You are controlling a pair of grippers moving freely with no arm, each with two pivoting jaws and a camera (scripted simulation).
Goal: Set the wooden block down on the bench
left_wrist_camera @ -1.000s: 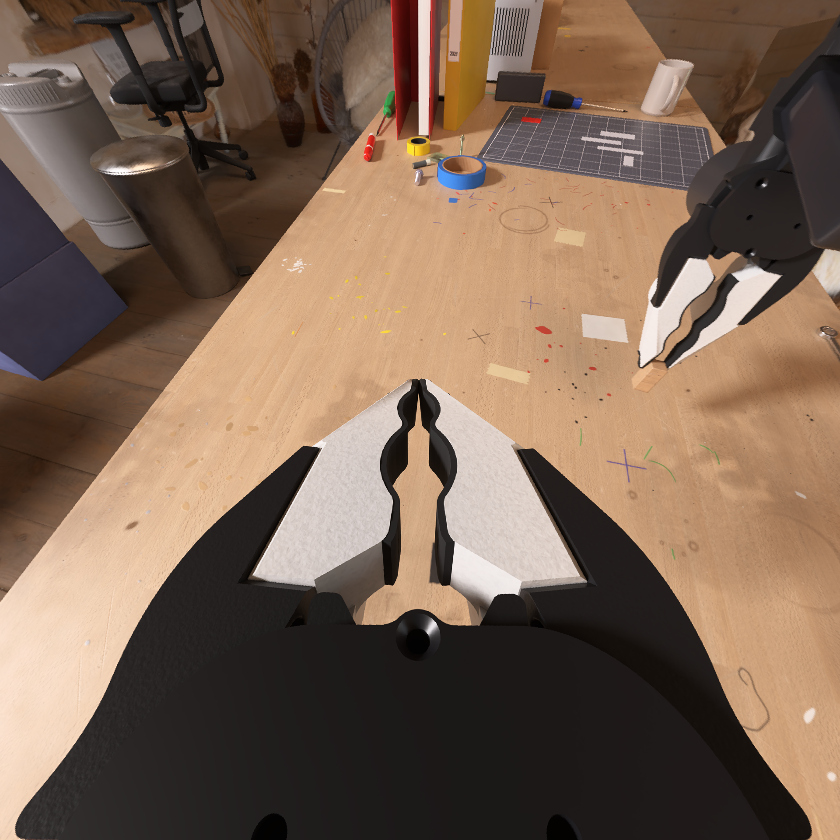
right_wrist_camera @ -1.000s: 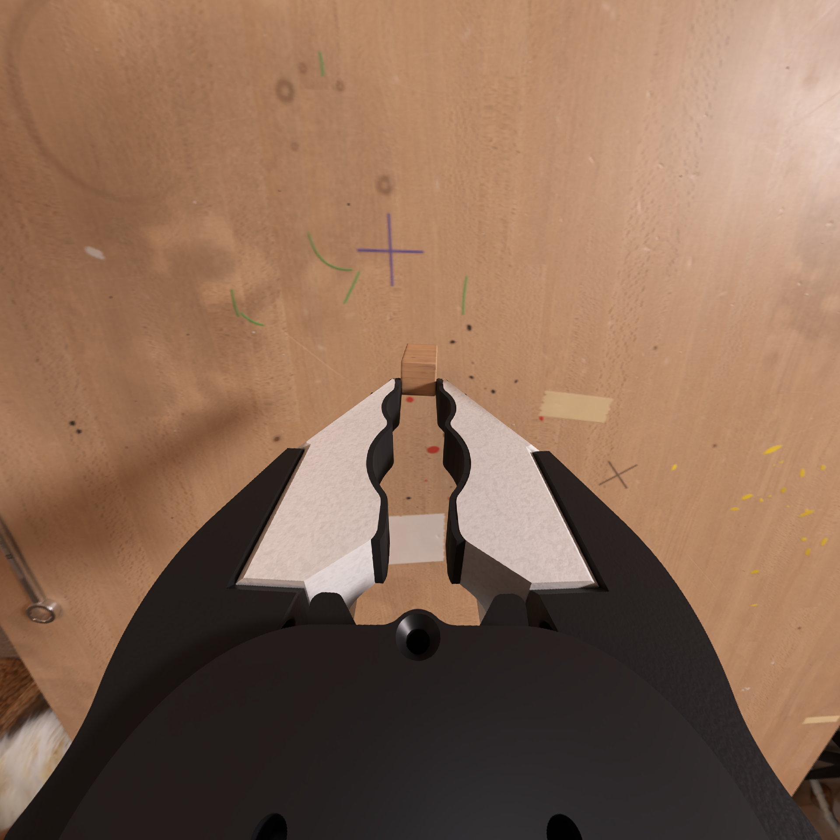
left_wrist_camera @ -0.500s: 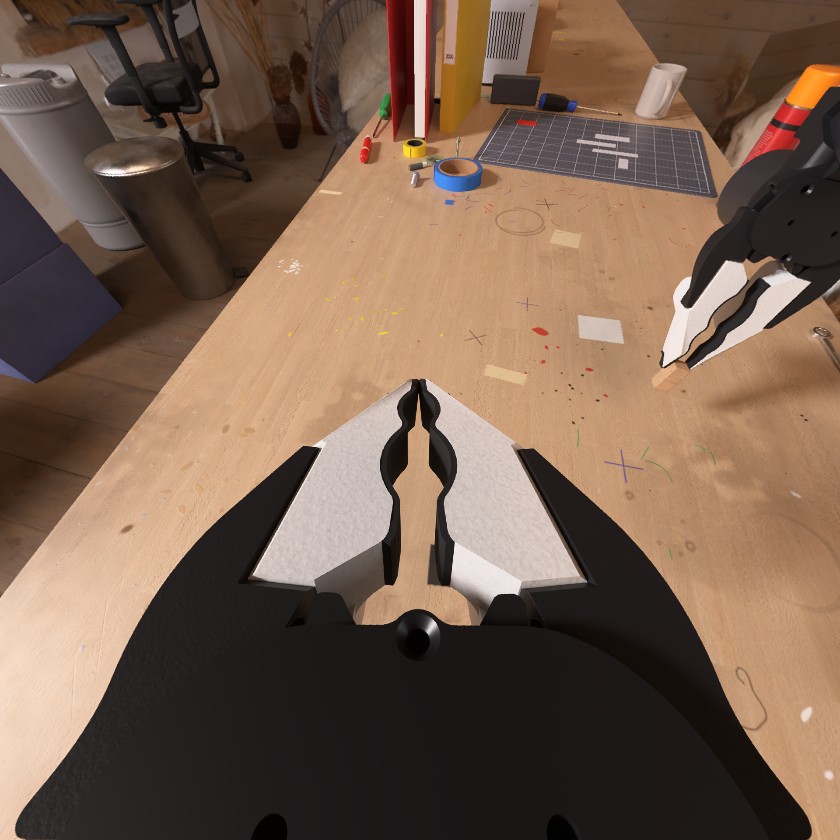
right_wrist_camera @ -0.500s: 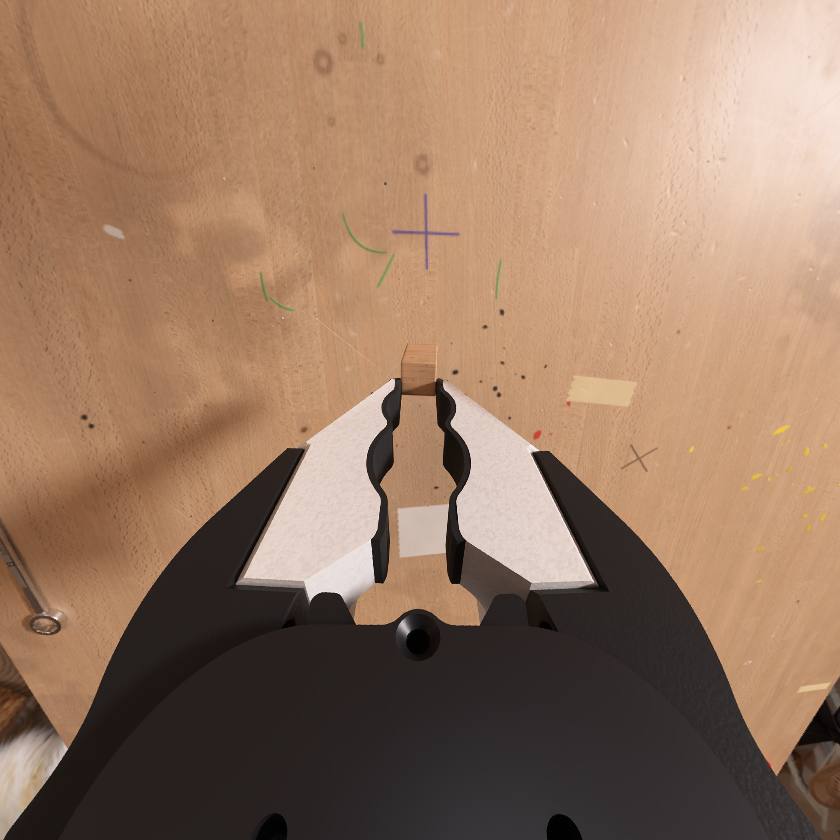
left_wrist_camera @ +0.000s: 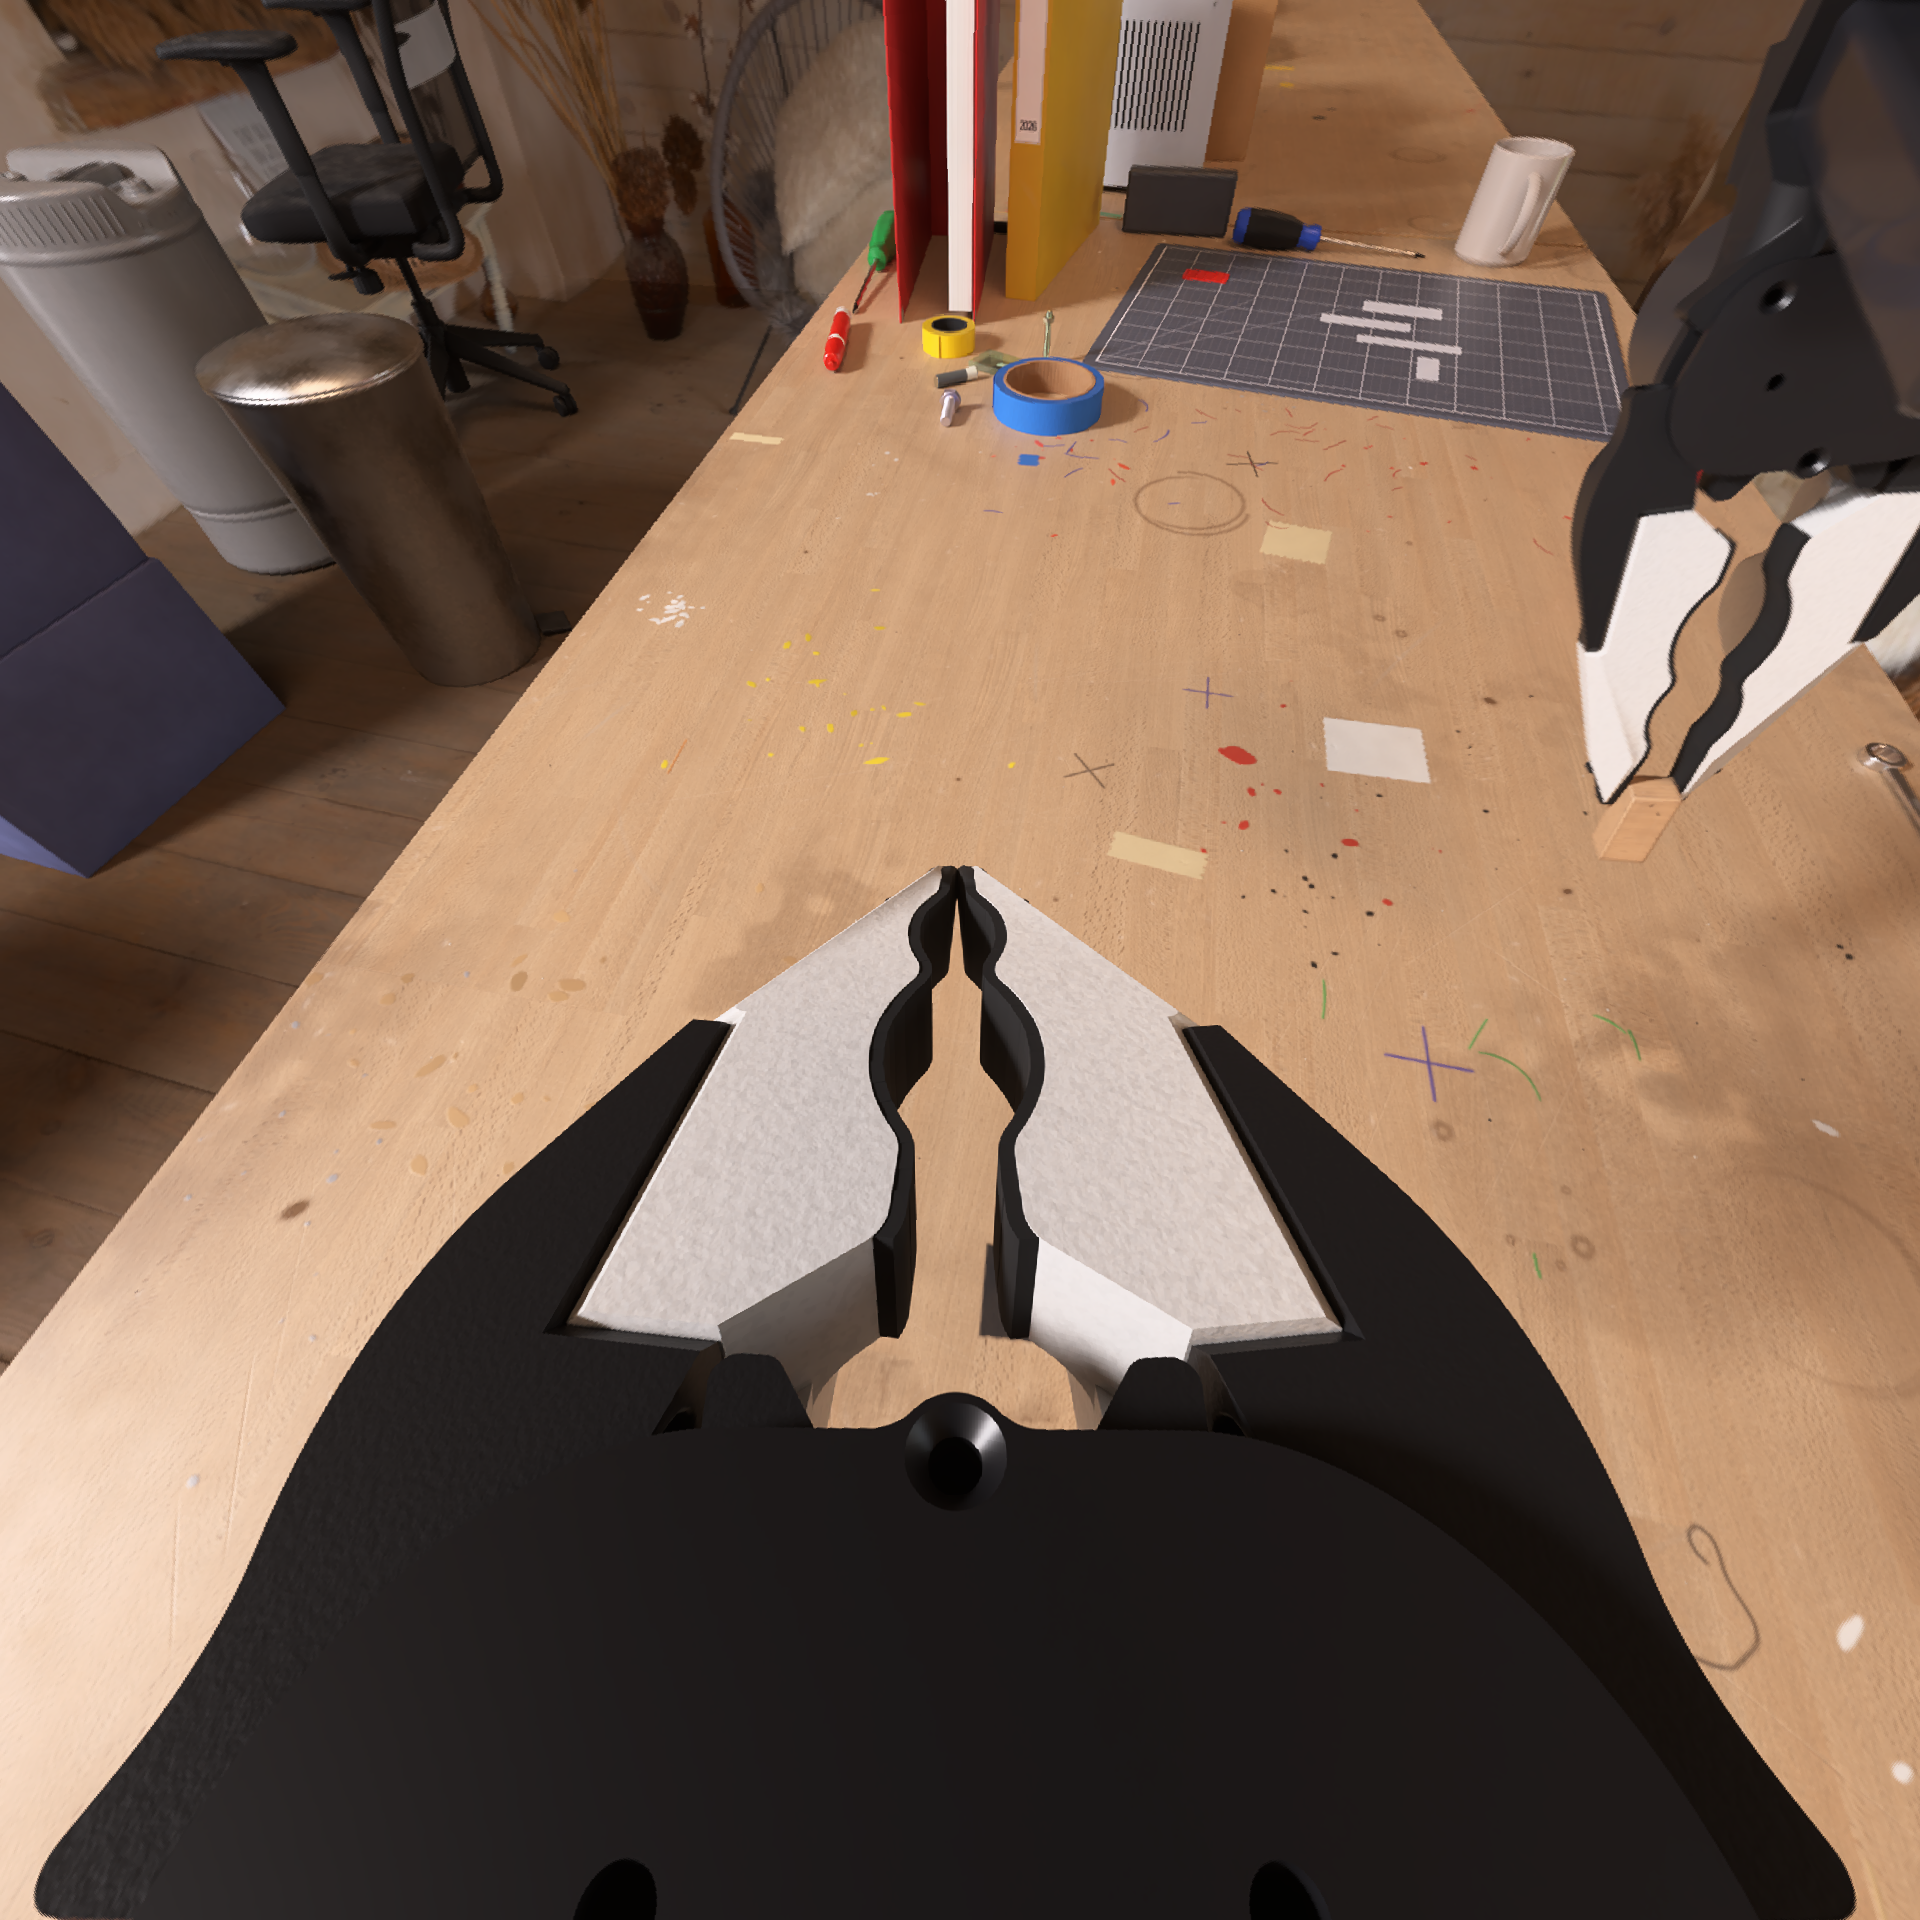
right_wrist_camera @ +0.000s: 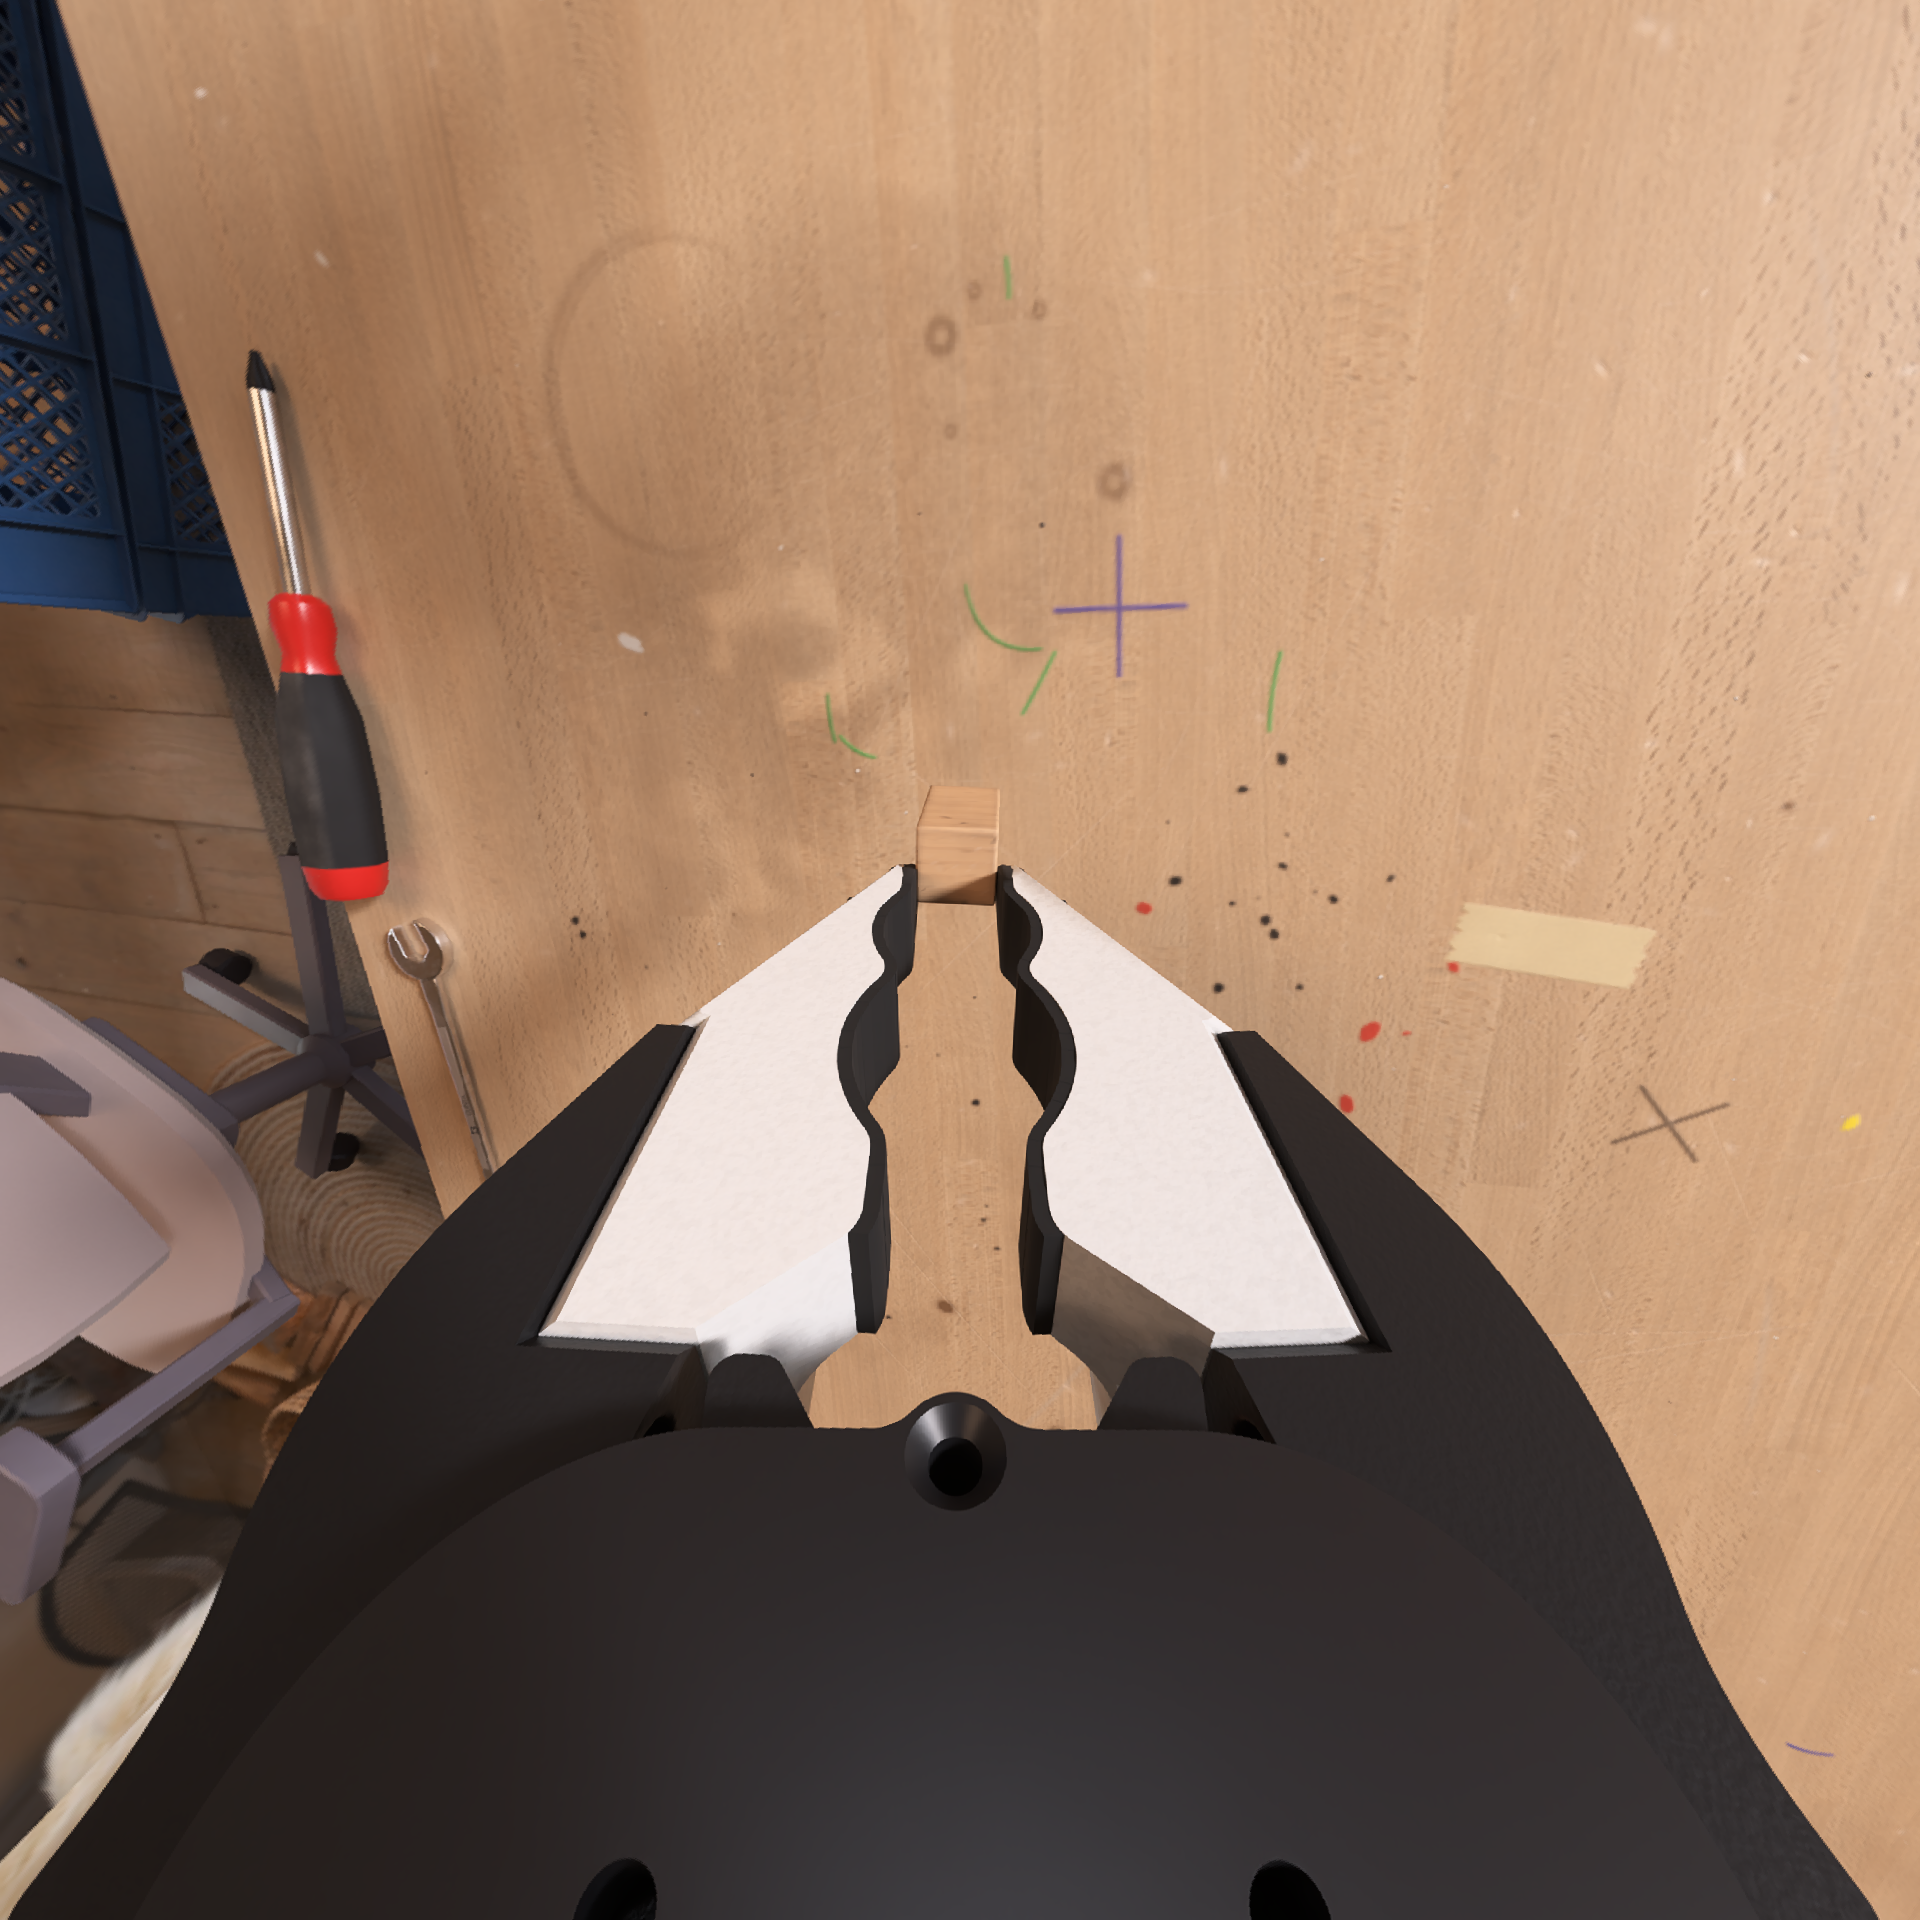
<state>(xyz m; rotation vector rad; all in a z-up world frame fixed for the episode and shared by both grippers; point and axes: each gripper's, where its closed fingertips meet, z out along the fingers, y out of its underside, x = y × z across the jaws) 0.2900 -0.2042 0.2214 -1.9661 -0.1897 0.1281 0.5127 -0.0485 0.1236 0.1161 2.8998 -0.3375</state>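
Observation:
My right gripper [right_wrist_camera: 958, 885] is shut on a small wooden block [right_wrist_camera: 958, 844], pinched at the very fingertips and sticking out past them over the wooden bench [right_wrist_camera: 1455, 416]. In the left wrist view the right gripper [left_wrist_camera: 1644, 781] points steeply down at the far right. The block [left_wrist_camera: 1634, 823] hangs tilted at its tips, at or just above the bench [left_wrist_camera: 935, 644]; I cannot tell if it touches. My left gripper [left_wrist_camera: 956, 875] is shut and empty, low over the bench's middle.
A red-handled screwdriver [right_wrist_camera: 312, 707] and a wrench [right_wrist_camera: 436, 1029] lie by the bench edge near the block, beside a blue crate [right_wrist_camera: 73, 364]. Farther off are a blue tape roll [left_wrist_camera: 1047, 395], a cutting mat [left_wrist_camera: 1371, 332], a mug [left_wrist_camera: 1512, 203] and upright binders [left_wrist_camera: 966, 156].
The right gripper, still holding the block, has shifted toward the bench's right edge; the screwdriver, wrench and crate have come into its view. The left gripper has barely moved.

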